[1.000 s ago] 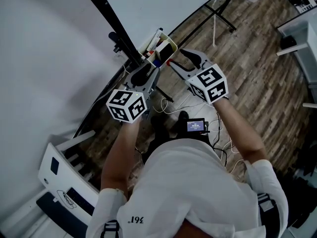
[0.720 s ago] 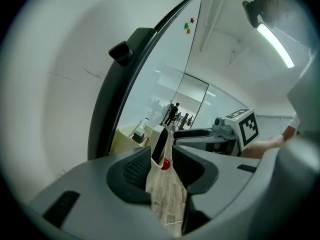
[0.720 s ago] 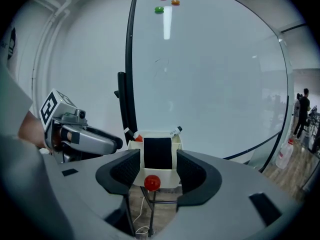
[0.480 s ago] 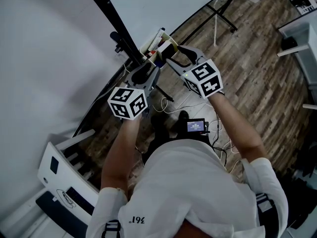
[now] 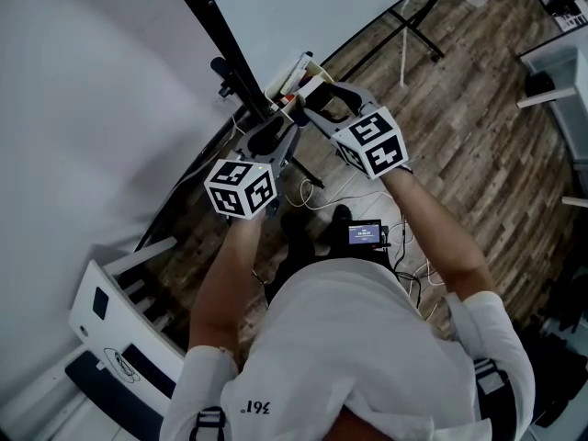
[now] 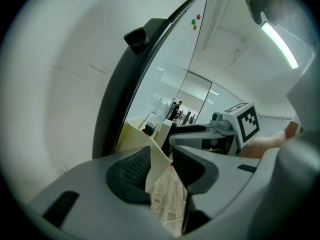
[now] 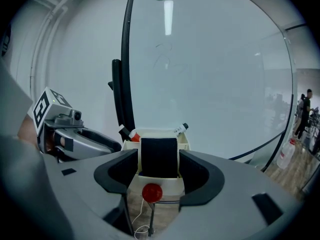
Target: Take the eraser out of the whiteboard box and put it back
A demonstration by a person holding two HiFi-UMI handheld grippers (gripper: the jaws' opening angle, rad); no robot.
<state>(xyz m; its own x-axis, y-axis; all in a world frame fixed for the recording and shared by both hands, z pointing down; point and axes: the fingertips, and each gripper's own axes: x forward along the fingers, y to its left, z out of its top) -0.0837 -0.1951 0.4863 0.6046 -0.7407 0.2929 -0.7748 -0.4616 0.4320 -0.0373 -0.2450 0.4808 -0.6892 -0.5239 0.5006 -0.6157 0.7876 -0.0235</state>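
The cream whiteboard box hangs at the lower edge of the whiteboard. The black eraser stands upright in the box. My right gripper has a jaw on either side of the eraser. Its jaws are opening, and the pads sit close to the eraser's sides without pressing on it. In the head view the right gripper reaches the box from the right. My left gripper sits just short of the box's near end. In the left gripper view its jaws stand slightly apart, with the box corner showing beyond the gap.
A red-capped marker and a second marker lie in the box behind the eraser. The black stand post runs beside the box. On the wooden floor lie cables and a small screen. A white rack stands at lower left.
My right gripper has moved up and left from beside the box to the box, and its jaws now straddle the eraser. The left gripper has stayed at the box's near end.
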